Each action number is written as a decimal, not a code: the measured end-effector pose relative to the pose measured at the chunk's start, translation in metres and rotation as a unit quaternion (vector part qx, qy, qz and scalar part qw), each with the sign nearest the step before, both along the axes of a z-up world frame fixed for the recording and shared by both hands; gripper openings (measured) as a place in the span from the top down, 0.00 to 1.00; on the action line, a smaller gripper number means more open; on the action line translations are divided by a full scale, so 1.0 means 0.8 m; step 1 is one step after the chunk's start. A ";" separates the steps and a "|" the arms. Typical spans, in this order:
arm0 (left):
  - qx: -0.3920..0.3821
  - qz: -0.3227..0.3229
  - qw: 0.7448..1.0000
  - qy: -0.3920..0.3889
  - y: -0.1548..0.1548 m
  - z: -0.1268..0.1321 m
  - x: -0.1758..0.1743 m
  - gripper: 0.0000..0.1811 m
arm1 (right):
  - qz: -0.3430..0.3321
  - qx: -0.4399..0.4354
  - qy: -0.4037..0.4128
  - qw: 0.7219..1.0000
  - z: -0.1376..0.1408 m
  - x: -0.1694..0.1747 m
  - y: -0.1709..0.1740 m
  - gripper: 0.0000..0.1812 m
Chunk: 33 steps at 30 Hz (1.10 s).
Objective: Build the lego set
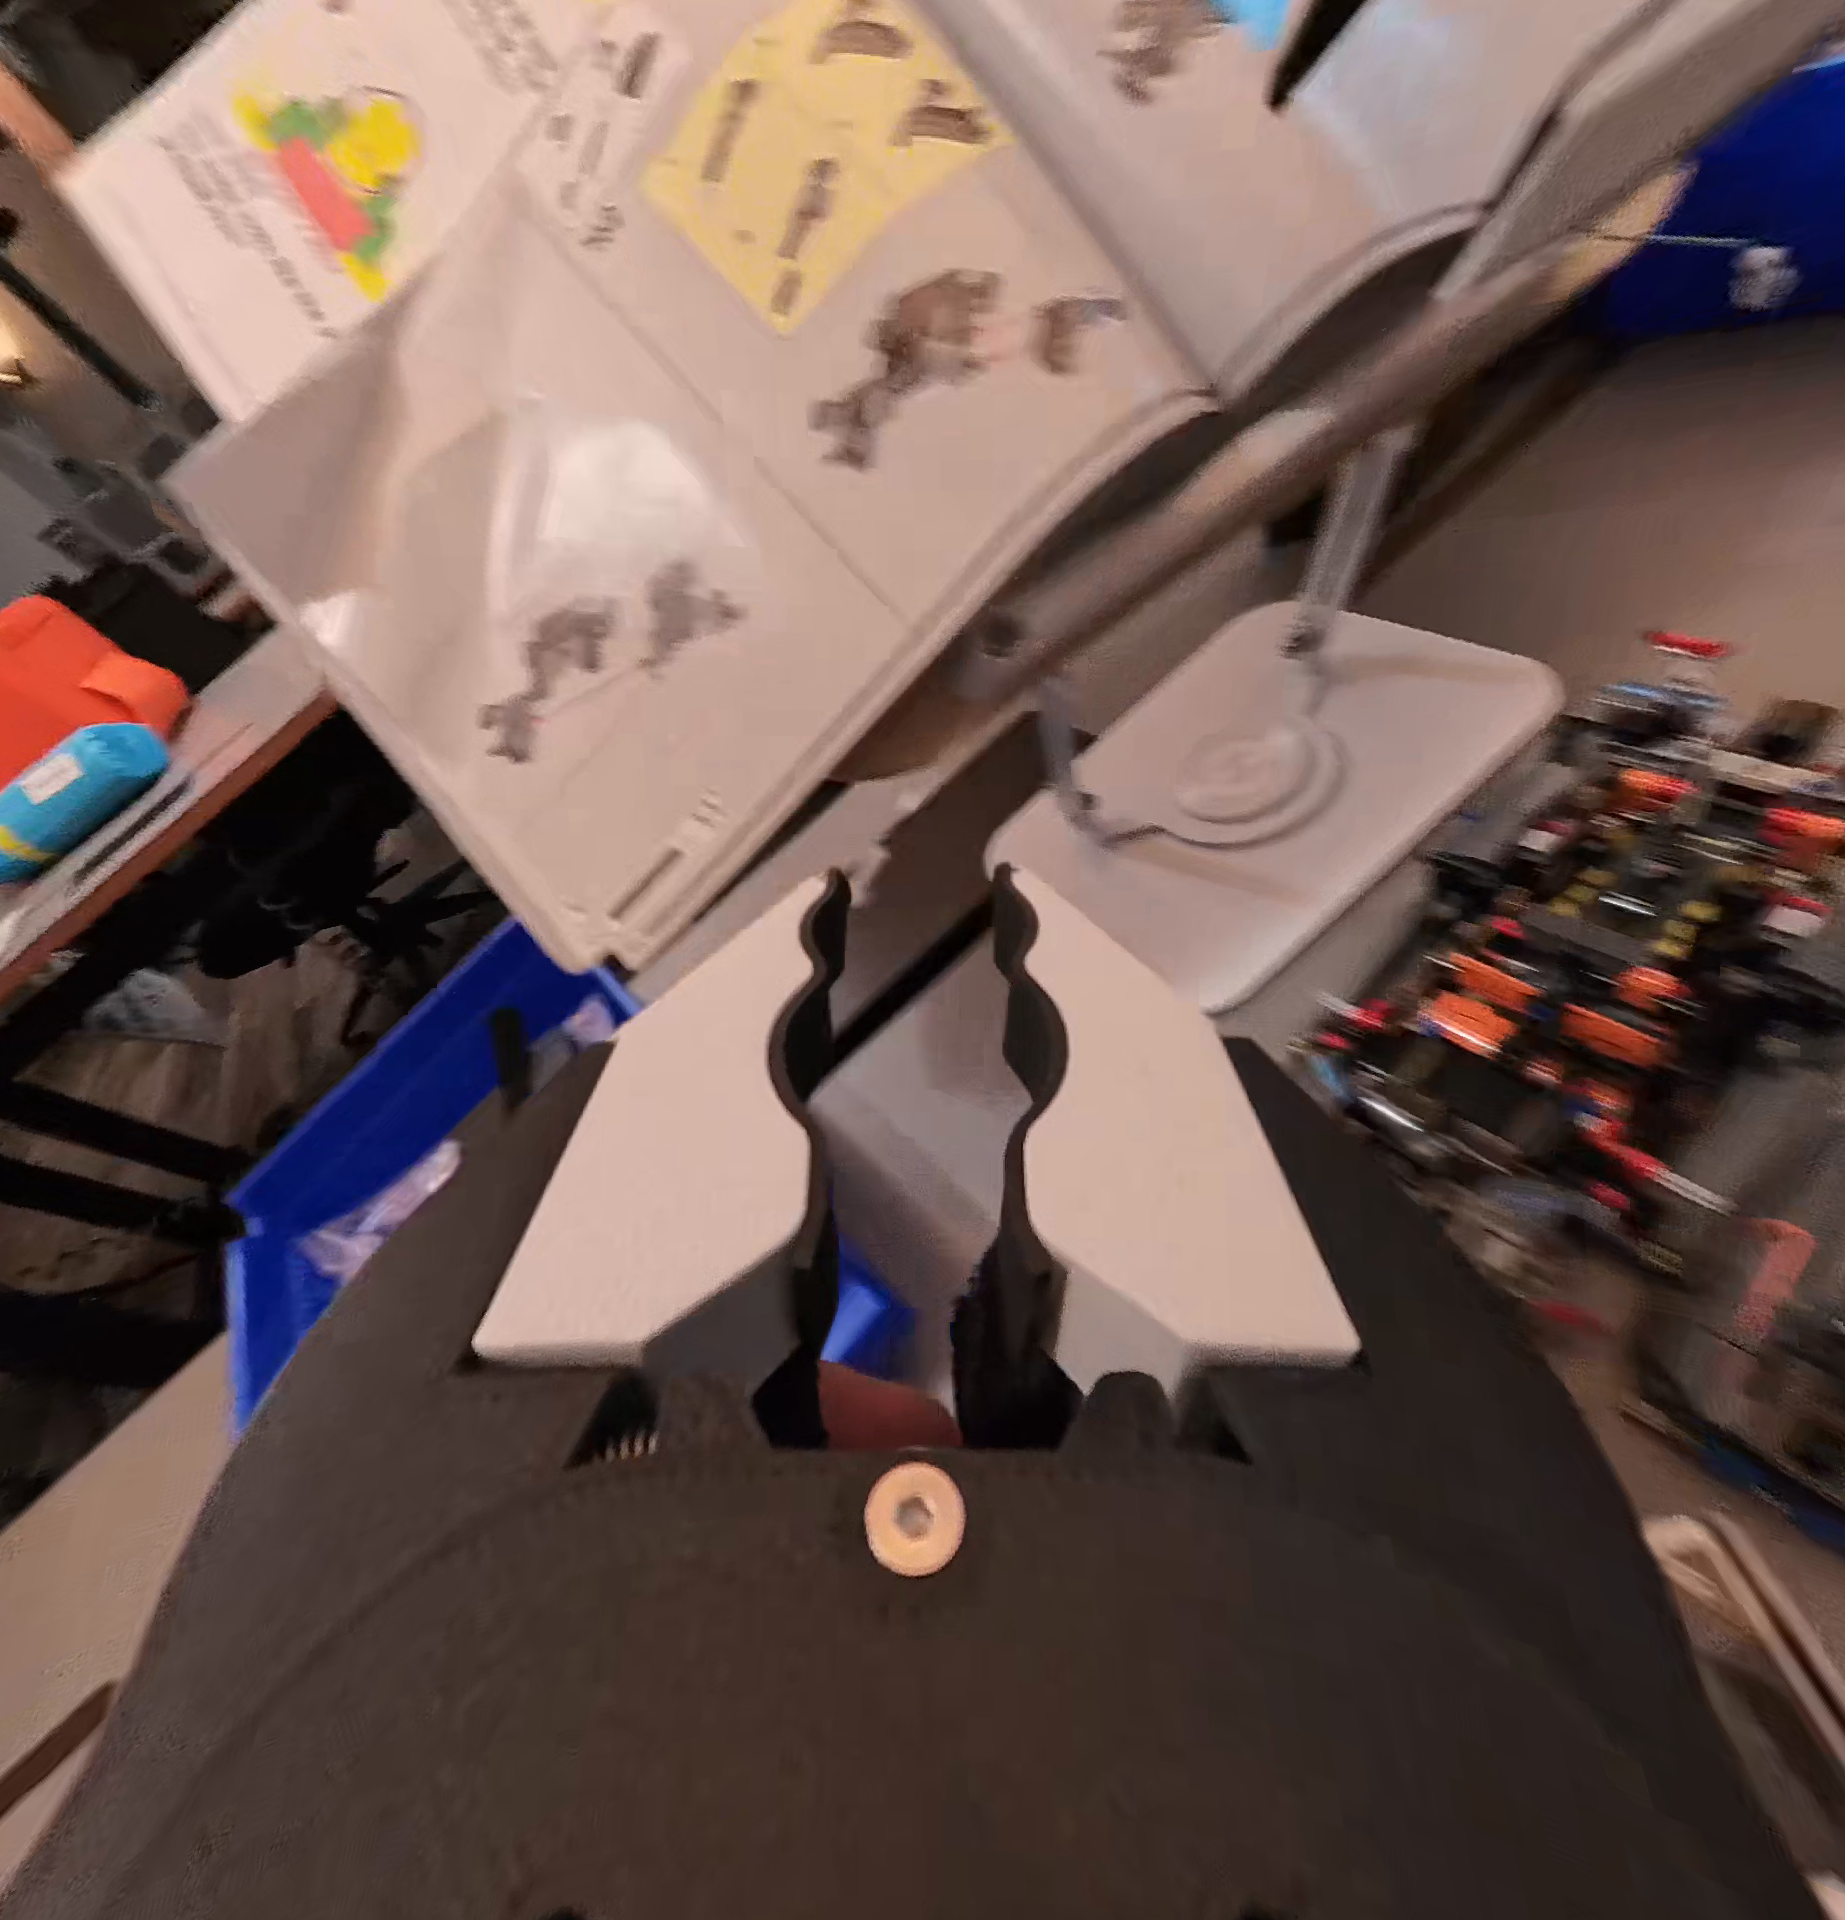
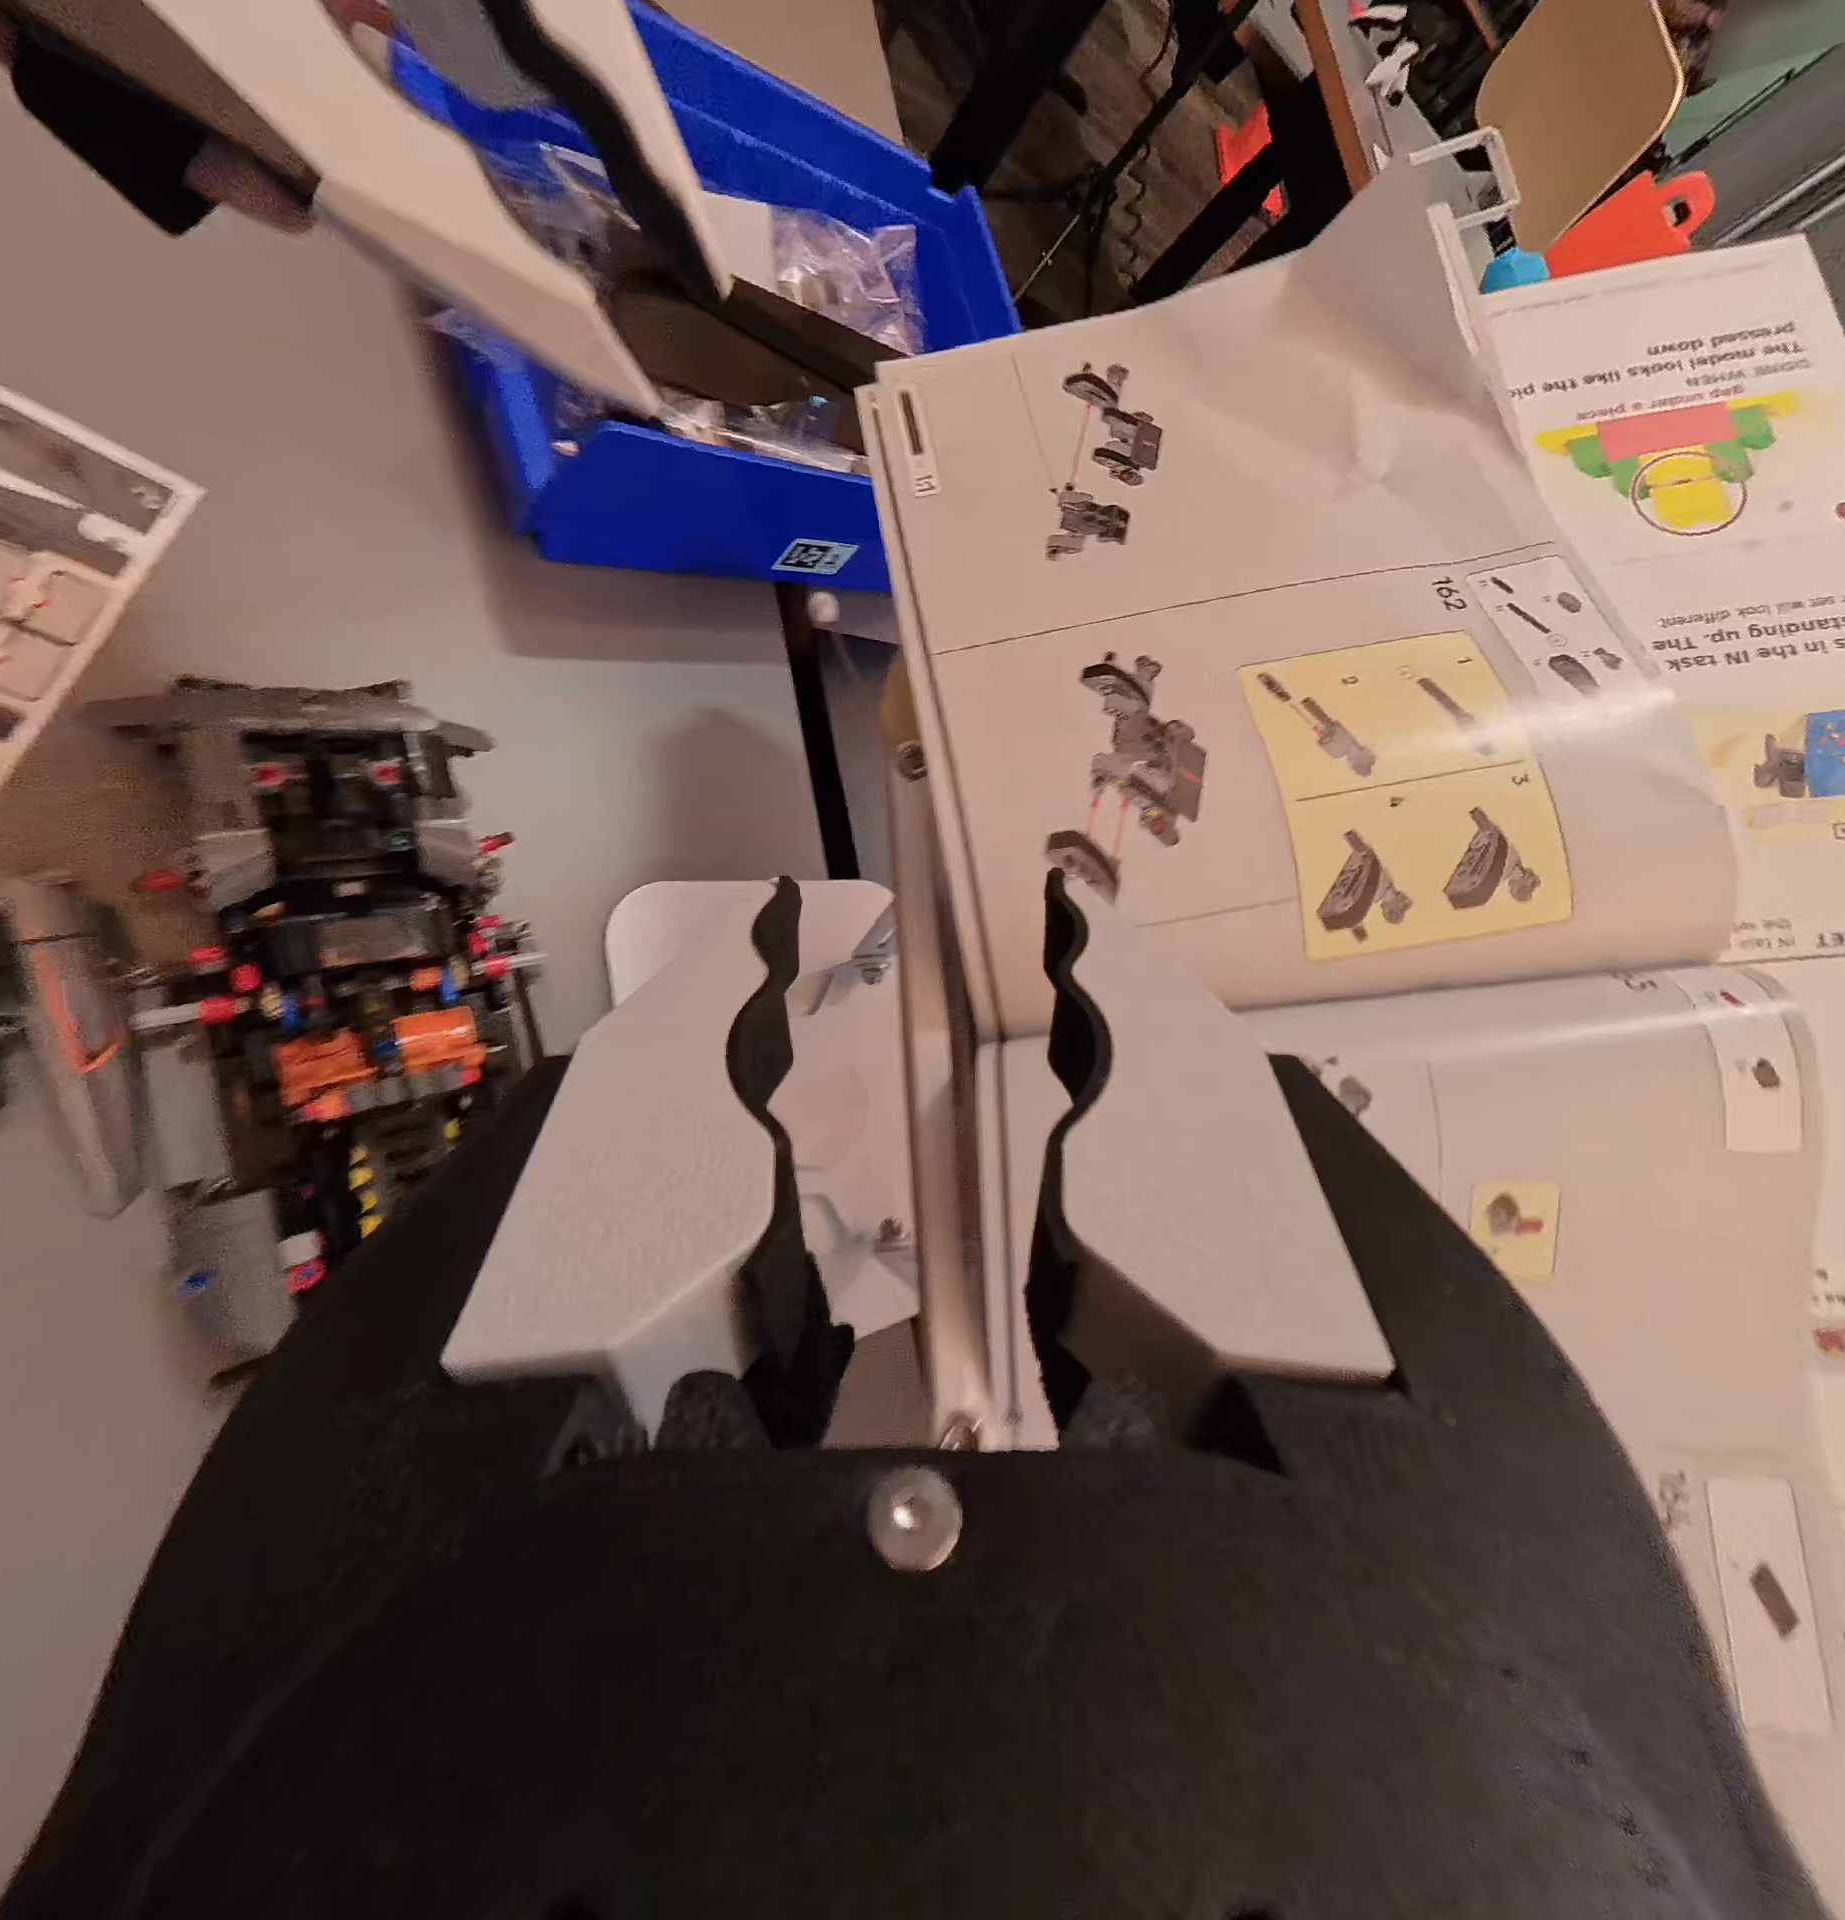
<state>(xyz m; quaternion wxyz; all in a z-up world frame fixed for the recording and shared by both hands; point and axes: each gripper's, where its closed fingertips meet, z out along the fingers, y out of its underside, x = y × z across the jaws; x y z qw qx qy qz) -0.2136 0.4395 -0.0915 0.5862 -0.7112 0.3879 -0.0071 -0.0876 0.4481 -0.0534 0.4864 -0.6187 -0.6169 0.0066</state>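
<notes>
Facing printed instruction booklet (image 2: 1261, 727), both tongs (image 1: 918, 894) (image 2: 918, 894) gape empty.

Setting: an indoor workroom or lab. Evidence: a grey table (image 2: 398, 488) carrying a blue parts bin (image 2: 689, 488) of bagged pieces, an open instruction book (image 2: 1261, 665) on a stand, printed sheets (image 2: 1707, 436), a part-built model (image 2: 346, 956), and cluttered shelving (image 1: 87, 582) behind.

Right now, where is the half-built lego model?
In the right wrist view the lego model lies on the grey table at left, below the blue bin and left of the open instruction booklet.
</notes>
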 end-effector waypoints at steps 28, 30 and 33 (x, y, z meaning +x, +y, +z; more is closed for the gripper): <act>-0.048 -0.165 0.985 0.012 -0.164 -0.155 0.123 0.87 | -0.047 -0.112 0.051 0.991 -0.086 0.090 -0.207 0.81; -0.062 -0.195 0.979 0.013 -0.177 -0.157 0.130 0.87 | -0.063 -0.122 0.046 0.989 -0.095 0.105 -0.218 0.81; -0.104 -0.253 0.962 0.028 -0.203 -0.170 0.145 0.86 | -0.083 -0.147 0.039 0.985 -0.114 0.123 -0.237 0.80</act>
